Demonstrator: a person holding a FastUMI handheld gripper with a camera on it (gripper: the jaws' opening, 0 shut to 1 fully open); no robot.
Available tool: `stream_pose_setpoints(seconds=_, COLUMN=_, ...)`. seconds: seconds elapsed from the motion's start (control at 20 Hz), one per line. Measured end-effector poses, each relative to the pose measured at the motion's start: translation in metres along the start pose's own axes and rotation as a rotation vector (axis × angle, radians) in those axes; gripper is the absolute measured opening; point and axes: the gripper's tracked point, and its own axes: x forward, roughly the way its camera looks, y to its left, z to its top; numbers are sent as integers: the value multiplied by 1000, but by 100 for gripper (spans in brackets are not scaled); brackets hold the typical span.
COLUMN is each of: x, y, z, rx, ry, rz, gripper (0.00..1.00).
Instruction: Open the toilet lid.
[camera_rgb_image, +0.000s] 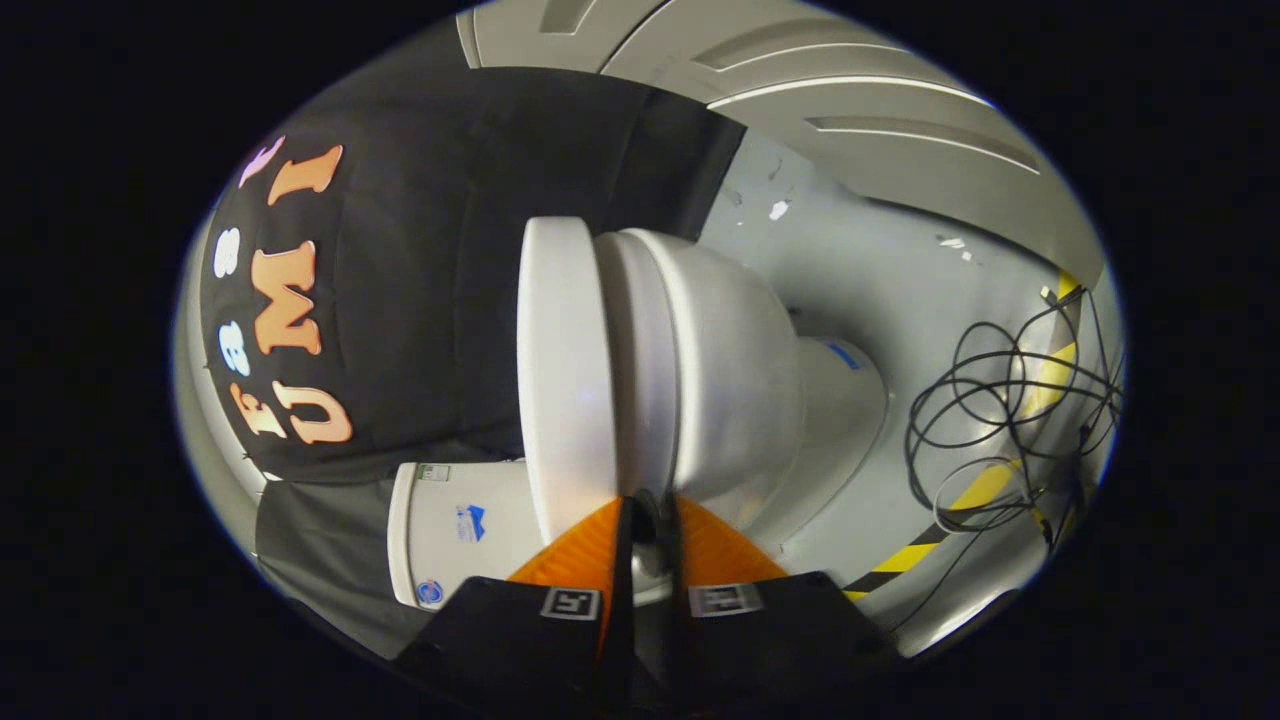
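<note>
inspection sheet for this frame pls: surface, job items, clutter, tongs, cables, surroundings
Surface: grey floor, a few small white scraps on it; yellow-black hazard tape runs across it.
Job's things: white toilet; toilet lid lies down on the seat, not yet opened. Tank sits behind it.
Clutter: nothing seen apart from the scraps.
Tongs: tongs nearly closed, orange fingers at the lid's edge by the seat; whether they pinch it cannot be told.
Cables: loose tangle of black cables on the floor beside the toilet, over the tape.
Surroundings: black cloth wall behind the tank; grey panelled wall beyond.
</note>
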Motion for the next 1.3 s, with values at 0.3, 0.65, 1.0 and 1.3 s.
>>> stream_pose_setpoints(seconds=0.3, x=-20, y=7, z=-2, rx=1, ry=7, rz=-5, gripper=8)
stream_pose_setpoints(seconds=0.65, x=-22, y=7, z=-10, rx=104, ry=30, rz=9, gripper=8)
stream_pose_setpoints(seconds=1.0, x=-24, y=16, z=-6, rx=-62, ry=-28, rz=-45, gripper=8)
stream_pose_setpoints(seconds=1.3, x=-31, y=44, z=-1, rx=-207, ry=-77, rz=-65, gripper=8)
